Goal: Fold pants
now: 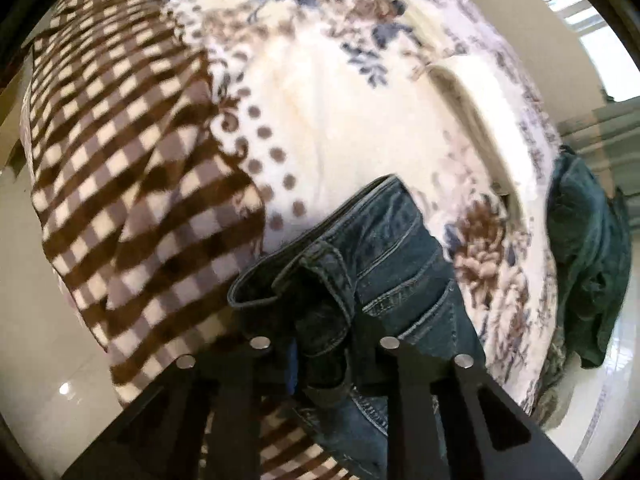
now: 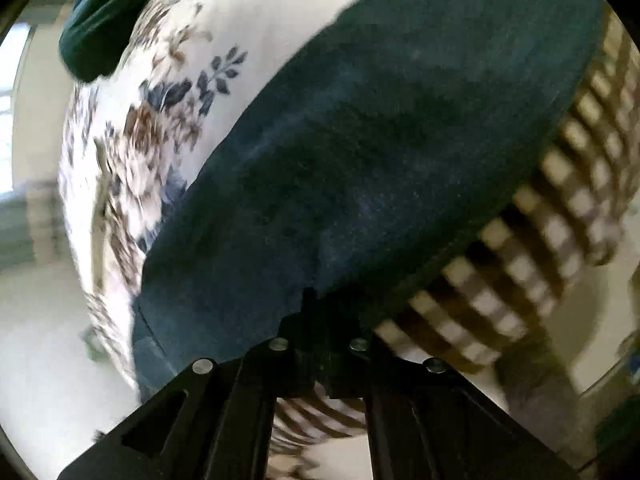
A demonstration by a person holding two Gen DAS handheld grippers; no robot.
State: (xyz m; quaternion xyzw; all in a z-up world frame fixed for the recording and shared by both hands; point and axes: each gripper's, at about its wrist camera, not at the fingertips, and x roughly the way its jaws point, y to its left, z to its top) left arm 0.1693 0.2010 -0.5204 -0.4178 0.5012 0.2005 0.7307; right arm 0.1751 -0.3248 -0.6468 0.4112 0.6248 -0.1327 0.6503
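Dark blue jeans hang from my left gripper, which is shut on the bunched waistband just above the bed. In the right wrist view the jeans spread as a wide blue sheet across the frame, blurred by motion. My right gripper is shut on the jeans' near edge. The bed is covered by a blanket with a white floral middle and a brown checked border.
A dark green garment lies bunched at the bed's right edge; it also shows at the top left of the right wrist view. Pale glossy floor surrounds the bed. A bright window is at the far right.
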